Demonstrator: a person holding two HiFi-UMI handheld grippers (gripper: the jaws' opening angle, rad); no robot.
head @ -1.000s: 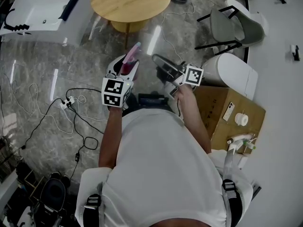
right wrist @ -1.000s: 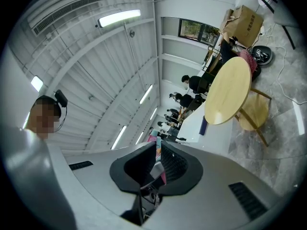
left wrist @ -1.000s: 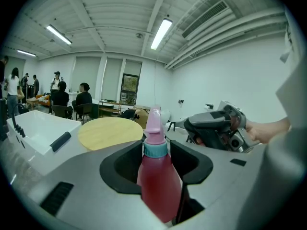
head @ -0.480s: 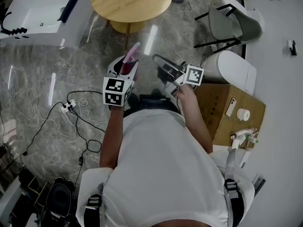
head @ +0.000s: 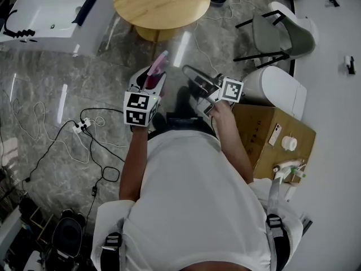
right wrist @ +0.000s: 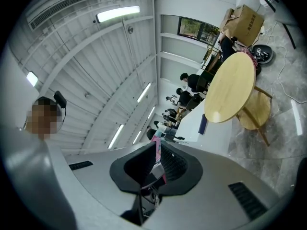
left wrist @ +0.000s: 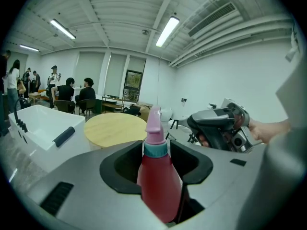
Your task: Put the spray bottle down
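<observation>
Left gripper (head: pixel 151 82) is clamping the red spray bottle (head: pixel 155 71) by its body, pink nozzle pointing toward the far round table (head: pixel 161 3), and it's all hanging in the air over the marble floor. Right gripper (head: pixel 189 73) is sitting just to the right with its jaws pinched together, nothing in them. I'd be aiming for that tabletop: bottle upright, base flat, then letting go. Cables (head: pixel 84 123) are trailing over the floor at left, a chair (head: pixel 276 33) is standing far right, and the cardboard box (head: pixel 265 129) on the near right is carrying stuff.

An open showroom hall: white bathtub (head: pixel 51 13), toilet (head: pixel 276 89), round wooden table (head: pixel 161 1), marble floor (head: pixel 84 72), strip-lit ceiling (left wrist: pixel 120 13).
</observation>
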